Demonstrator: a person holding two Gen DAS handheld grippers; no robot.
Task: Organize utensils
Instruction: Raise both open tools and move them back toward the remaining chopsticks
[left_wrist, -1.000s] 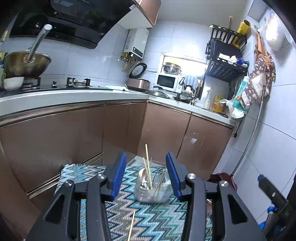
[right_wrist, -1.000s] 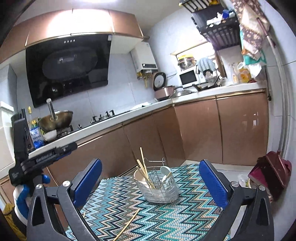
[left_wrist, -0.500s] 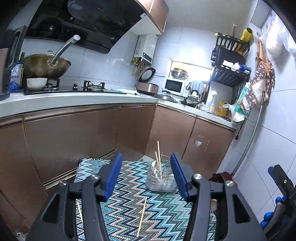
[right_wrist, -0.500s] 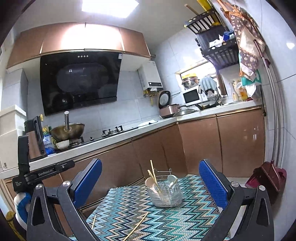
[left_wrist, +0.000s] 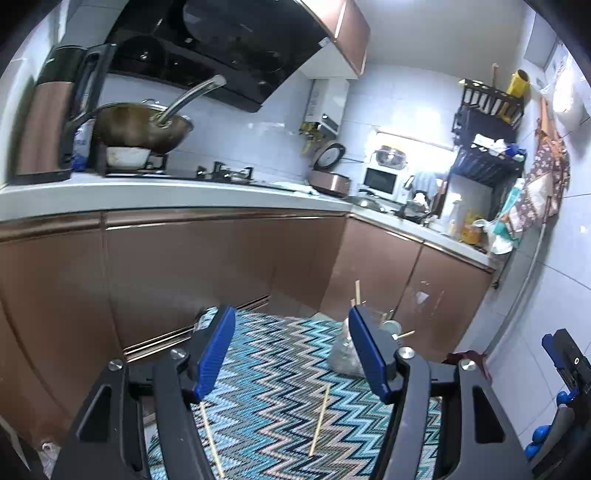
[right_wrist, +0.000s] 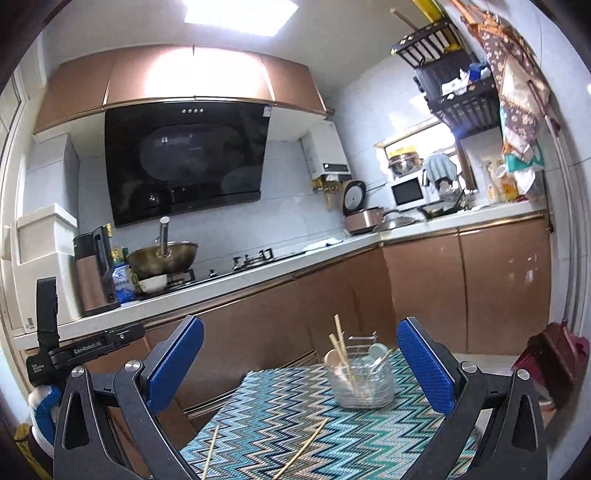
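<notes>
Zigzag-patterned teal woven mat (left_wrist: 280, 373): two loose pale wooden chopsticks (left_wrist: 320, 419) lie lengthwise.
Your left gripper (left_wrist: 291, 354), empty and opening, sits nearest; right gripper (right_wrist: 301, 363) gapes wide, empty.

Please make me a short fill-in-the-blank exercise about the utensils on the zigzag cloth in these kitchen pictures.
1. ____ loose chopsticks lie on the zigzag cloth.
2. The other chopsticks stand in the wire ____ at the cloth's far end.
3. Between the open fingers of the right gripper there is ____.
4. The wok sits on the ____.

Missing words: two; basket; nothing; stove
</notes>
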